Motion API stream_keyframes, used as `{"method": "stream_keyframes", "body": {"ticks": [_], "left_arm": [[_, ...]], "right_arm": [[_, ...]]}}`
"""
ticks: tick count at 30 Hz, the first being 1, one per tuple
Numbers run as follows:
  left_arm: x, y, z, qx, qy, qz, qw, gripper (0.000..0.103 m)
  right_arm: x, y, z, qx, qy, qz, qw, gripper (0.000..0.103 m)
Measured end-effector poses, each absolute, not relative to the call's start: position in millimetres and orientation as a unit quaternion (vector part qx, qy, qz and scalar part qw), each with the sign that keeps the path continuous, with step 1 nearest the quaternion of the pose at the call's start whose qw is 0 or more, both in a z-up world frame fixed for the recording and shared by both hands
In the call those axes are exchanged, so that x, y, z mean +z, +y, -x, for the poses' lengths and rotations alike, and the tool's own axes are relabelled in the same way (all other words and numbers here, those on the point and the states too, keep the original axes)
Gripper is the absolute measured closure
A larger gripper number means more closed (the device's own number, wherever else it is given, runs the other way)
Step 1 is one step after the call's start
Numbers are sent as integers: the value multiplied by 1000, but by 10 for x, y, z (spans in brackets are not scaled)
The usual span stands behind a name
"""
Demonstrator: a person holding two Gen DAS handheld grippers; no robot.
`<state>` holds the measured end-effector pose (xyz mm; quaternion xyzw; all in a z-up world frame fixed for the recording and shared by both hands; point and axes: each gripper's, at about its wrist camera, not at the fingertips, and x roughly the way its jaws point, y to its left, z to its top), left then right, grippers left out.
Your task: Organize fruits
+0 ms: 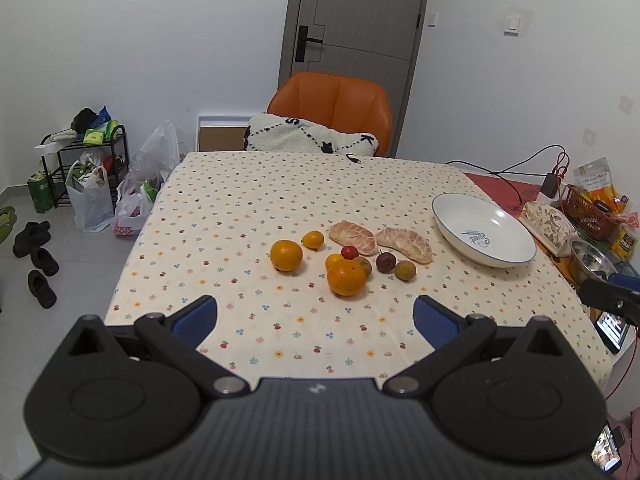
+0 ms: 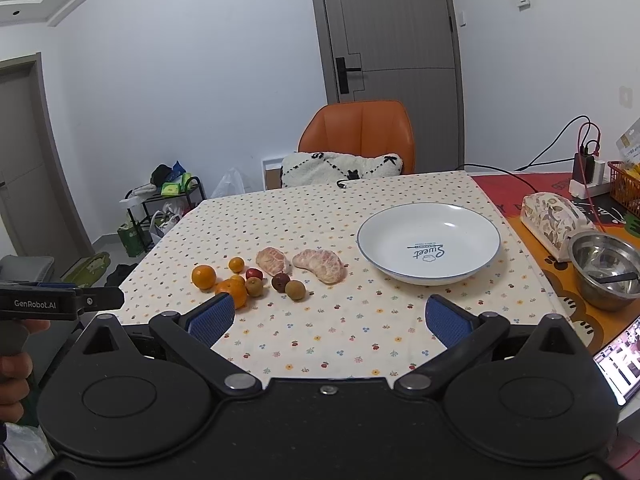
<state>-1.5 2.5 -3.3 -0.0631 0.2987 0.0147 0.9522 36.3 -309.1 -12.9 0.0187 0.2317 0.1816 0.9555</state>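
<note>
1. The left wrist view looks from above the near table edge toward the far wall, its own left gripper (image 1: 316,322) filling the bottom.
2. The right wrist view faces the same way from further right, behind the right gripper (image 2: 328,320), and catches the left gripper at its left edge.
3. Both share the fruit cluster (image 1: 346,258) (image 2: 260,276), white plate (image 1: 512,262) (image 2: 400,276), orange chair (image 1: 332,100) (image 2: 360,128) and door (image 1: 360,12) (image 2: 392,20).

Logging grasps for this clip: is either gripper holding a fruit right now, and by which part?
Nothing is held. The left gripper and the right gripper are both open above the tablecloth, short of the fruit.
</note>
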Motion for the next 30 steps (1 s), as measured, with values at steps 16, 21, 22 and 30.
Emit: {"method": "stream_keyframes", "body": {"ticks": [16, 21, 22, 30], "left_arm": [[-29, 41, 22, 18, 298, 64, 952, 0], [-39, 62, 22, 17, 299, 64, 952, 0], [-42, 65, 21, 17, 298, 64, 952, 0], [-89, 52, -15, 13, 297, 57, 953, 0]], "right_arm": [[-125, -3058, -340, 186, 229, -12, 956, 0], [-127, -3061, -335, 183, 226, -13, 957, 0], [-130, -3059, -338, 184, 227, -13, 956, 0], [-176, -2995, -349, 194, 228, 1, 954, 0]]}}
